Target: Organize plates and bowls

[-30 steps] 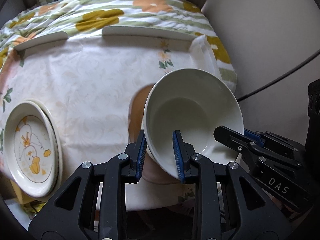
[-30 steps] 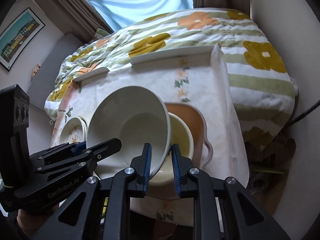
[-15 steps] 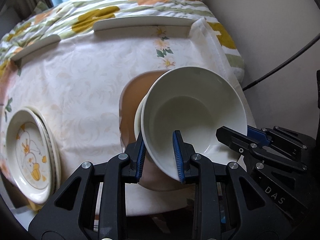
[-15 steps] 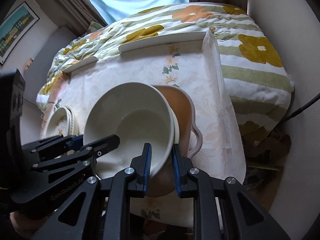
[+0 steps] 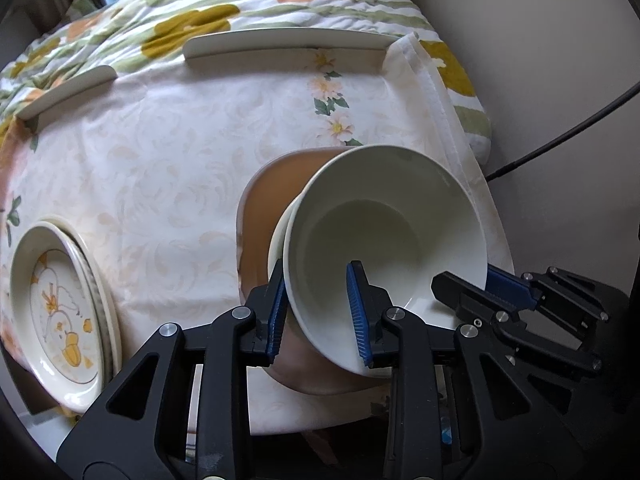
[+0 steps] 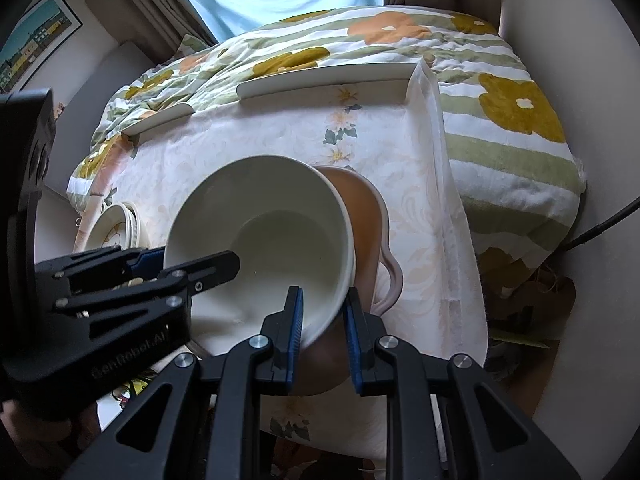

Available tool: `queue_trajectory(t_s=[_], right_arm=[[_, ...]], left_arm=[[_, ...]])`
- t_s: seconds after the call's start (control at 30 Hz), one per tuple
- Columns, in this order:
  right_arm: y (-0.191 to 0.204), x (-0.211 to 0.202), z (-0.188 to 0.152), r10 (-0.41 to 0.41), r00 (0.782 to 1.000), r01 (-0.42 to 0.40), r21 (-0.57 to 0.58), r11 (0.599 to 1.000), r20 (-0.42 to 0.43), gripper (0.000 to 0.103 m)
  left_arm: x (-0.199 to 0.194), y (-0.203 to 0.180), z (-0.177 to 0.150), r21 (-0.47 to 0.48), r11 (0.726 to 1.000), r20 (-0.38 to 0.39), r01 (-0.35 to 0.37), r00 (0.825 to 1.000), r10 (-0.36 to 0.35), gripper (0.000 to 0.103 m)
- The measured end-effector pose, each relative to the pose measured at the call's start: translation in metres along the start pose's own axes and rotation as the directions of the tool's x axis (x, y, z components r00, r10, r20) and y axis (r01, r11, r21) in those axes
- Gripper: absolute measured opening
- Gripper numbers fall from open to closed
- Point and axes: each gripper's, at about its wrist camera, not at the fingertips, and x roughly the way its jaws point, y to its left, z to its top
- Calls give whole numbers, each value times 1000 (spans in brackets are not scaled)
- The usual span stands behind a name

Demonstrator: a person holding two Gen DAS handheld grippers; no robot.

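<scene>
A large white bowl (image 5: pixel 384 240) (image 6: pixel 272 240) hangs tilted between both grippers. It sits partly inside a smaller cream bowl (image 5: pixel 278 240) (image 6: pixel 352 256), which rests in a brown handled dish (image 5: pixel 272 200) (image 6: pixel 360 208). My left gripper (image 5: pixel 317 272) has the bowl's near rim between its blue pads; its jaws are opening, and the pads still touch the wall. My right gripper (image 6: pixel 324 292) is shut on the bowl's opposite rim. Each gripper also shows in the other's view: the right gripper (image 5: pixel 460 284) and the left gripper (image 6: pixel 192 260). A stack of duck-pattern plates (image 5: pixel 60 300) (image 6: pixel 116 224) lies at the left.
A pale floral tablecloth (image 5: pixel 160 160) covers the table. Two white curved strips (image 5: pixel 288 42) lie along its far edge, with a flowered blanket (image 5: pixel 240 8) behind them. A dark cable (image 5: pixel 560 140) runs along the wall at the right. The table's right edge is close to the brown dish.
The white bowl has come down and settled over the cream bowl in the brown dish. The left gripper's pads stand slightly wider apart than before.
</scene>
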Motion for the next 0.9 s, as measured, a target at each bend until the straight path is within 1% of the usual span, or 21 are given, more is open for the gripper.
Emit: queue_trajectory(t_s=[0.13, 0.17, 0.3, 0.43, 0.53, 0.67, 0.77, 0.8, 0.83, 0.87, 0.9], right_arm=[[-1, -1, 1, -7, 1000, 6, -13, 1000, -2, 18], [1, -1, 0, -5, 1000, 5, -9, 1000, 0, 18], [-1, -1, 0, -10, 1000, 10, -14, 1000, -1, 18], [-1, -6, 1, -1, 1000, 2, -21, 1000, 15, 18], [-2, -5, 1, 7, 1000, -6, -17, 1000, 12, 18], [-1, -4, -1, 14, 1000, -13, -34, 999, 11, 18], [-2, -10, -1, 18, 1000, -17, -43, 999, 26, 19], [-3, -14, -1, 20, 999, -18, -46, 999, 40, 19], [-4, -18, -1, 22, 998, -19, -50, 999, 57, 19], [-5, -25, -2, 23, 997, -18, -57, 998, 80, 23], [-6, -32, -4, 23, 994, -17, -64, 998, 103, 28]], left_arm=[[1, -3, 4, 14, 1000, -22, -2, 1000, 2, 33], [1, -5, 4, 23, 1000, -26, -8, 1000, 8, 36], [1, -14, 8, 55, 997, -34, -53, 998, 55, 43], [0, -14, 9, 62, 996, -31, -66, 997, 68, 44], [-1, -17, 10, 77, 993, -30, -85, 996, 87, 44], [-7, -18, 11, 83, 993, -12, -87, 996, 88, 45], [-23, -18, 10, 82, 989, 44, -120, 992, 117, 45], [-34, -15, 8, 70, 988, 93, -135, 987, 128, 45], [-43, -13, 6, 59, 988, 137, -145, 981, 136, 45], [-59, -10, 2, 42, 987, 209, -157, 967, 145, 45], [-71, -8, -1, 35, 986, 260, -161, 954, 147, 45]])
